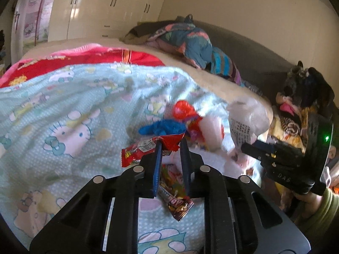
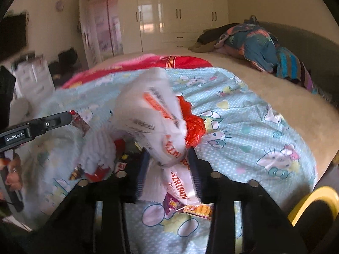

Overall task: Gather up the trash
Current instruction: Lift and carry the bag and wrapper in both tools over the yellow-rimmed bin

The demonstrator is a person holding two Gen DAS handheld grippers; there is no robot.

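My left gripper [image 1: 171,142] is shut on the edge of a red snack wrapper [image 1: 139,150], held above the Hello Kitty blanket [image 1: 63,114]. A brown wrapper [image 1: 177,196] hangs or lies just below its fingers. A blue crumpled bag [image 1: 163,127] and a red plastic bag [image 1: 183,109] lie beyond. My right gripper [image 2: 167,154] is shut on a white plastic bag with orange print [image 2: 156,114]; it also shows in the left wrist view [image 1: 246,118]. An orange-red bag [image 2: 193,127] sits beside it. Snack wrappers [image 2: 190,207] lie beneath.
The bed carries a red-pink blanket [image 1: 89,59] and piled clothes [image 1: 190,42] by the grey headboard [image 1: 254,53]. A stuffed toy [image 1: 300,91] sits at the right. White wardrobes [image 2: 180,14] stand behind. A yellow-rimmed bin [image 2: 317,203] is at the lower right.
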